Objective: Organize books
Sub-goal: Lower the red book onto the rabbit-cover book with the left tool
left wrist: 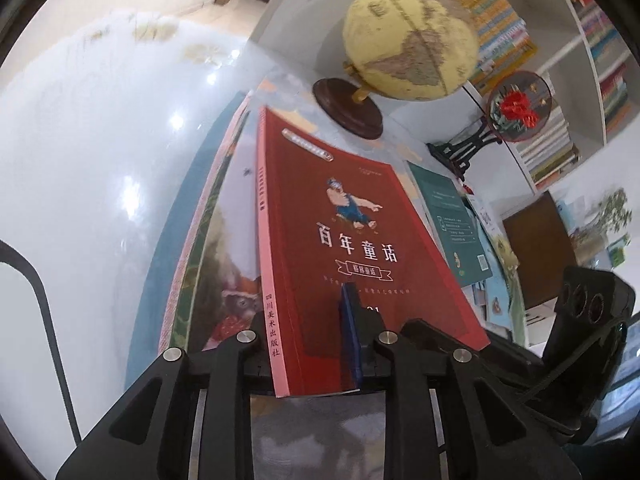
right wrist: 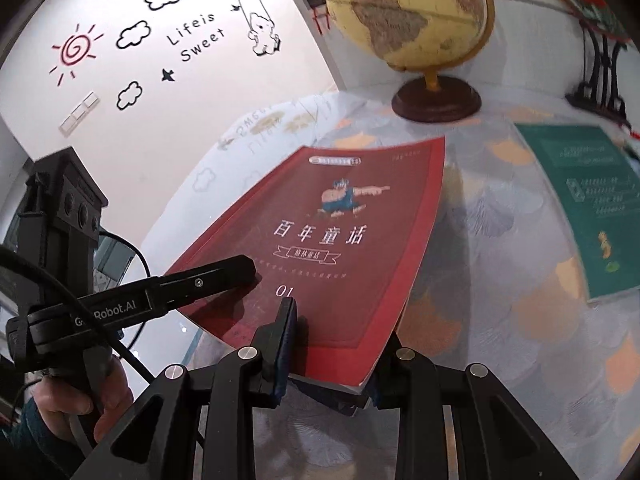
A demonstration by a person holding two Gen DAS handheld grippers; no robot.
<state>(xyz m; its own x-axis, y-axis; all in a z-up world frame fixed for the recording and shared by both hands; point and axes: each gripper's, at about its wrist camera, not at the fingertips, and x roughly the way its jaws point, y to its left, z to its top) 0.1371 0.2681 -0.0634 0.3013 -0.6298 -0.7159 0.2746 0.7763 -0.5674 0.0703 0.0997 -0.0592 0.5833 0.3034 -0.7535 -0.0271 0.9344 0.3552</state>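
Both grippers clamp their jaws on the near edge of the red book [right wrist: 332, 240], the right gripper [right wrist: 332, 344] at its corner, the left gripper [left wrist: 312, 344] nearer the spine. My advice: lower it level, keep both grips even, and release only once it lies flat. Beyond, on the patterned table [right wrist: 500, 280], stand a globe [right wrist: 408, 16] and a green book [right wrist: 588, 208]; bookshelves [left wrist: 600, 40] line the wall.

Reading room, packed bookshelves [left wrist: 504, 28], globe [right wrist: 408, 12], wall decals [right wrist: 168, 28]

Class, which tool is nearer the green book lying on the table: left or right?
Right. The right tool grips the red book's corner on the green book's side; the left tool grips the opposite edge.
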